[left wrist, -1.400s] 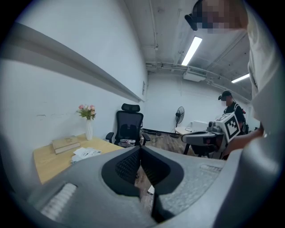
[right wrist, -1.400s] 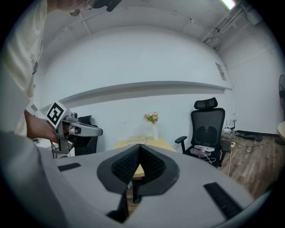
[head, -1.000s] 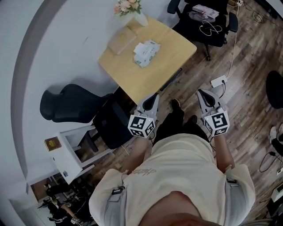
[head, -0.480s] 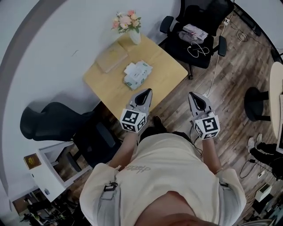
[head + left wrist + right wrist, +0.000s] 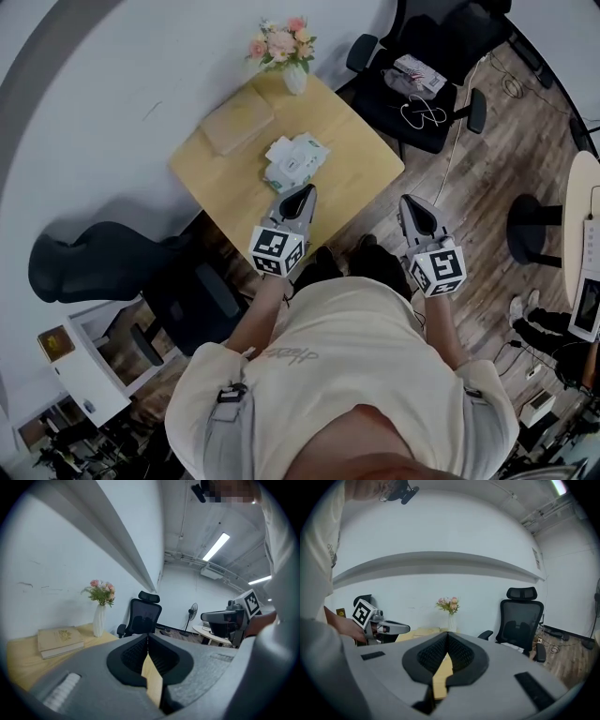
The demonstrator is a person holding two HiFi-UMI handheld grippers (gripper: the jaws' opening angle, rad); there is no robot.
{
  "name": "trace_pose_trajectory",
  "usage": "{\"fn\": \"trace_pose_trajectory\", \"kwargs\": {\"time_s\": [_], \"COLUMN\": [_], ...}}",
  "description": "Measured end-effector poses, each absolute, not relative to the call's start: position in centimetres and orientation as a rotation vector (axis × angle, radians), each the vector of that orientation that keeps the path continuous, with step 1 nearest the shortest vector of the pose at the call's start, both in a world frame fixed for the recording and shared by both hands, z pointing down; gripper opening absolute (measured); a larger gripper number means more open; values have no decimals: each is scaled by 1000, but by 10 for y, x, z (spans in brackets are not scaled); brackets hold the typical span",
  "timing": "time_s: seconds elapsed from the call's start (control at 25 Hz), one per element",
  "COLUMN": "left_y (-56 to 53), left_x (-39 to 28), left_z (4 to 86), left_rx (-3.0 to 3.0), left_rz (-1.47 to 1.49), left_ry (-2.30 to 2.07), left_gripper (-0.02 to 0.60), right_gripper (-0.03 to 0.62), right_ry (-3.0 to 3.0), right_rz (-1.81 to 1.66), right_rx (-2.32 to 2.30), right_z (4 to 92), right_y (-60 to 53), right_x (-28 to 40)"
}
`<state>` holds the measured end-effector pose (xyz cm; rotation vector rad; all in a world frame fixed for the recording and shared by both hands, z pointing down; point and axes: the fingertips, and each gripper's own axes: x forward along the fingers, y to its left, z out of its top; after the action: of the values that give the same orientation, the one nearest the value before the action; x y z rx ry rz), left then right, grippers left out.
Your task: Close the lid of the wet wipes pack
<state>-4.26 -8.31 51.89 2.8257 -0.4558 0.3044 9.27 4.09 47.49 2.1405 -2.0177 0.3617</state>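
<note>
The wet wipes pack (image 5: 294, 160), white with green print, lies on the middle of a square wooden table (image 5: 359, 192); its lid looks raised toward the left. My left gripper (image 5: 304, 194) hovers over the table's near edge, just short of the pack, its jaws shut with nothing between them. My right gripper (image 5: 410, 208) hangs over the floor to the right of the table, also shut and empty. In the left gripper view the left gripper (image 5: 148, 641) points at a chair; the pack is hidden in both gripper views. The right gripper (image 5: 447, 637) faces the vase.
A vase of flowers (image 5: 285, 49) and a flat book (image 5: 236, 120) stand at the table's far side. A black office chair (image 5: 426, 89) with items on its seat is at right, another dark chair (image 5: 103, 266) at left. Cables run over the wooden floor (image 5: 487, 150).
The person has stepped toward the table. Both grippers have come forward, and the left one now reaches over the table's near edge. Both stay shut.
</note>
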Motion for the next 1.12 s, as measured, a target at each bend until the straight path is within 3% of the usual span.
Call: {"fn": "trace_pose_trajectory", "kwargs": {"time_s": [1.12], "left_y": [-190], "left_x": [-15], "left_z": [520], "left_rx": [2541], "left_rz": [421], "left_ry": [-1192], "left_gripper": [18], "right_gripper": [3], "right_ry": [-2601], "right_rz": [432], "right_rx": [1390], "right_z": [525], "right_y": [-167], "right_x": [153]}}
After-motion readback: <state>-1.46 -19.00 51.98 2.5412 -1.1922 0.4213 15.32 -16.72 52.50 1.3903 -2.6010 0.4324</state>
